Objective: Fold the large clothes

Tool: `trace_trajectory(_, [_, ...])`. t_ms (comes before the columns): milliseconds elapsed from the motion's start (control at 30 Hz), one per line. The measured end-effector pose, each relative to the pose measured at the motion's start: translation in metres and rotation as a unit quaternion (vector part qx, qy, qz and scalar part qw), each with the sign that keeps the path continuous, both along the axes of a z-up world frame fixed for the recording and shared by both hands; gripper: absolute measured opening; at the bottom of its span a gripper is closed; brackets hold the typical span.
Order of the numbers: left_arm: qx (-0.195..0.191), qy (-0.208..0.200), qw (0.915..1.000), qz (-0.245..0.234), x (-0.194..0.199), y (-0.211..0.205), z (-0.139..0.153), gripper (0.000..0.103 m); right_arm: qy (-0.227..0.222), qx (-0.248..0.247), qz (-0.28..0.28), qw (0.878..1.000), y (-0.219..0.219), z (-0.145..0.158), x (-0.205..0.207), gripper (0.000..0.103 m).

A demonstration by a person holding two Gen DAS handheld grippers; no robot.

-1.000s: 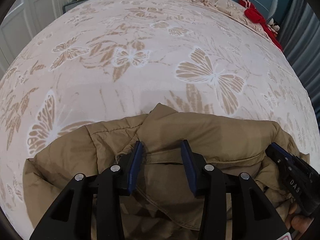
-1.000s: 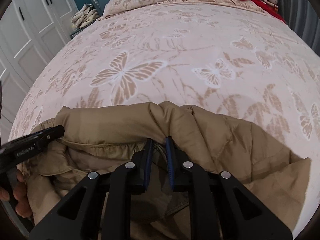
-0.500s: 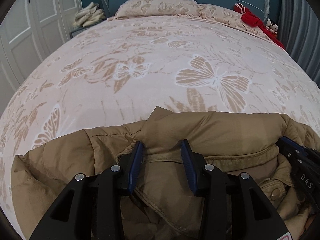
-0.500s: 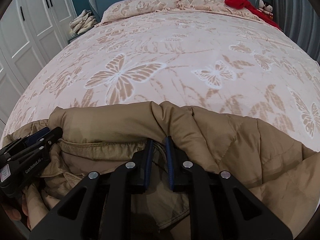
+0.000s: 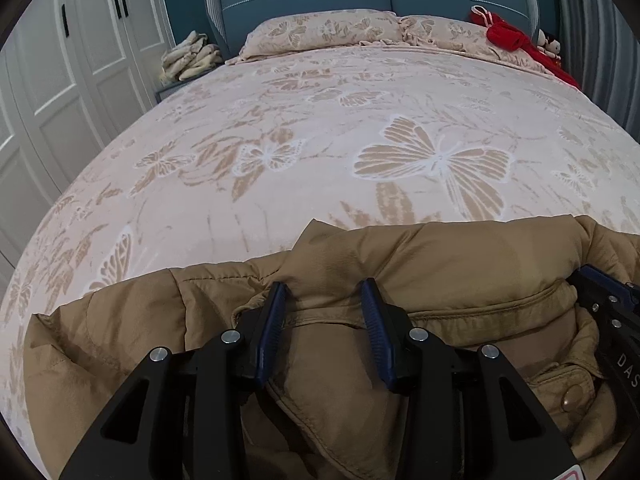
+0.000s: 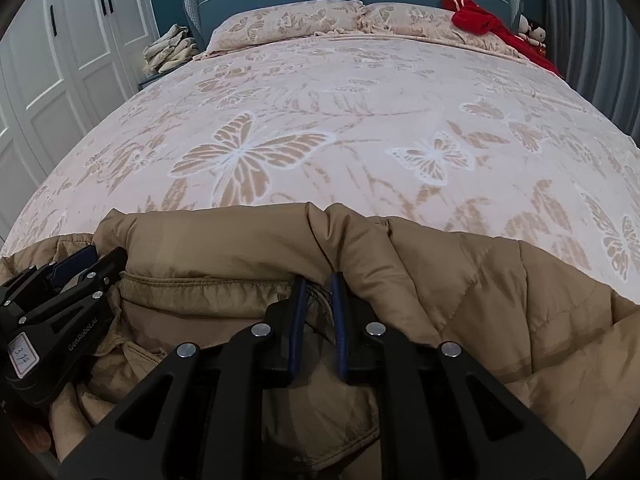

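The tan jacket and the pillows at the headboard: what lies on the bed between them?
Nothing lies there. Between the tan jacket and the pillows only the bare butterfly bedspread shows, in both wrist views.

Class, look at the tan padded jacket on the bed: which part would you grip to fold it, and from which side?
Probably grip the tan jacket at its stitched collar band, coming from the bed's near edge. That firm ridge faces us, unlike the puffy quilted body.

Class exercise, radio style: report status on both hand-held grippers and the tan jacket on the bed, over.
Left hand-held gripper clamped on tan jacket. Right hand-held gripper pinching its collar edge. Jacket bunched at near edge of bed. Nothing in the way.
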State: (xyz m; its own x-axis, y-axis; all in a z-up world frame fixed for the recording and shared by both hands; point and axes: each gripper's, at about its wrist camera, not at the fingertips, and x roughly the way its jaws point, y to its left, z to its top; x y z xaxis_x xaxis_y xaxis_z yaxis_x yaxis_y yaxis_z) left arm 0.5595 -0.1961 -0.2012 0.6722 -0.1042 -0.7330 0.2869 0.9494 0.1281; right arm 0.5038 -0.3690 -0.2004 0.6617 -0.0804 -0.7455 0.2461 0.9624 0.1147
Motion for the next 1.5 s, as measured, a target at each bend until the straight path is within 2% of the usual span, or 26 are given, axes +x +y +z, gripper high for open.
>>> trace_trajectory(1033, [0.01, -0.019, 0.9997, 0.005, -0.002, -0.005, 0.0, 0.041, -0.011, -0.009, 0.001, 1.0, 0.002, -0.002, 0.004, 0.011])
trace_trajectory(1100, [0.009, -0.016, 0.9998, 0.006, -0.001, -0.004, 0.001, 0.041, -0.016, 0.002, 0.002, 1.0, -0.001, 0.0, 0.003, 0.012])
trace_trajectory(1233, [-0.027, 0.011, 0.9996, 0.007, -0.004, 0.01, 0.015, 0.042, -0.028, 0.078, 0.001, 0.997, -0.021, 0.009, -0.007, 0.013])
trace_trajectory(1267, [-0.049, 0.027, 0.9984, 0.008, -0.011, 0.022, 0.028, 0.043, -0.024, 0.091, -0.006, 0.996, -0.024, 0.016, -0.015, 0.015])
trace_trajectory(1300, [-0.056, 0.032, 0.9978, 0.015, -0.019, 0.029, 0.035, 0.053, -0.022, 0.094, -0.01, 0.995, -0.024, 0.023, -0.023, 0.018])
trace_trajectory(1367, [-0.066, 0.031, 0.9965, 0.041, -0.046, 0.053, 0.057, 0.061, -0.043, 0.107, -0.027, 0.993, -0.026, 0.052, -0.064, 0.061])
trace_trajectory(1433, [-0.094, 0.037, 0.9946, 0.022, -0.078, 0.079, 0.076, 0.068, -0.069, 0.127, -0.014, 0.989, -0.025, 0.075, -0.113, 0.064])
trace_trajectory(1500, [-0.124, 0.063, 0.9901, 0.015, -0.117, 0.118, 0.09, 0.082, -0.078, 0.123, 0.002, 0.989, -0.025, 0.094, -0.168, 0.068])
